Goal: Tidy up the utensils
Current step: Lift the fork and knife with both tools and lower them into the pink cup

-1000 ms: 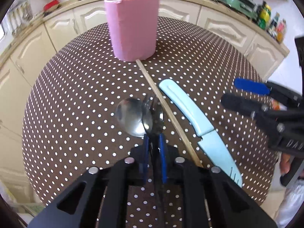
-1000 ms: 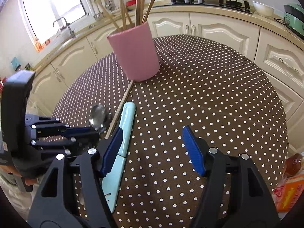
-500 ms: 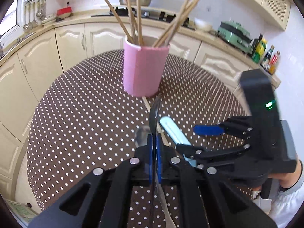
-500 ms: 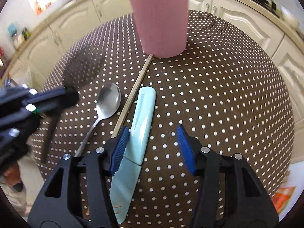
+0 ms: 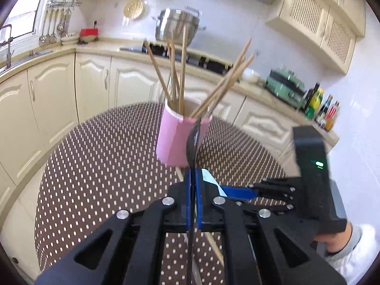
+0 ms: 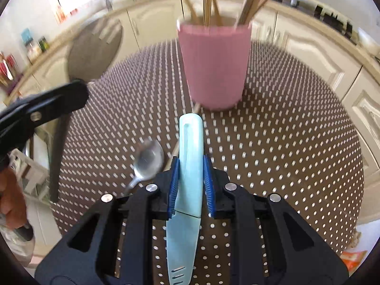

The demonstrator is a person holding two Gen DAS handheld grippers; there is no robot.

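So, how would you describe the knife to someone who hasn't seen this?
On the round brown polka-dot table, just in front of the pink utensil cup, lies a pale blue knife, its handle between the pads of the right hand-held gripper, whose jaws have just been closing. Its neighbours are a metal spoon and a bare wooden chopstick; only it is blue.

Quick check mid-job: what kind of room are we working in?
A home kitchen, most likely: a steel pot on the hob, ladles hanging by the window, cream cabinets behind the dotted table.
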